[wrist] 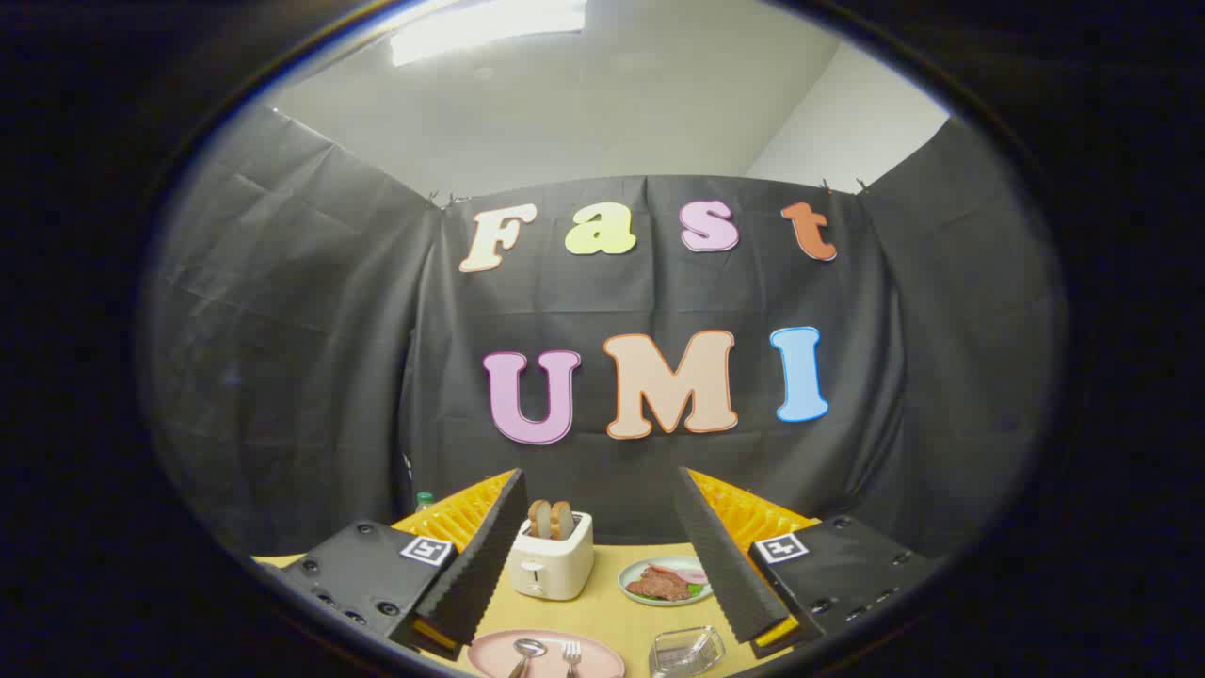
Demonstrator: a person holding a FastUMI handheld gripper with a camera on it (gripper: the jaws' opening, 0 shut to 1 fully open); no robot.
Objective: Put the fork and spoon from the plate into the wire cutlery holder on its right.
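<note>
I read the gripper view from left to right. The gripper (599, 551) hangs above a yellow table (602, 612) with its two fingers (480, 556) spread wide apart; the jaws are released and nothing is between them.

Container 1: a pink plate (490, 654) sits on the table below the fingers, nearest the camera. It holds two items of cutlery, lying side by side and apart from each other: one spoon (525, 652) on the left, bowl pointing away from me, and one fork (571, 656) on the right, tines pointing away from me. Both task items are on this plate.

Container 2: a white toaster (552, 563) stands beyond the plate, just beside the left finger. Two slices of toast (551, 518) stand upright in its slots.

Container 3: a small pale plate (697, 595) lies to the right of the toaster, between the fingers. It carries what looks like model food: a brown meat-like piece, something green and something pink. I cannot tell the exact items.

Container 4: a wire cutlery holder (687, 650) sits to the right of the pink plate, near the right finger. I see no cutlery inside it.

The top of a small bottle (425, 500) shows behind the left finger.

Count: two plates, one toaster, two toast slices, one spoon, one fork, one holder.
</note>
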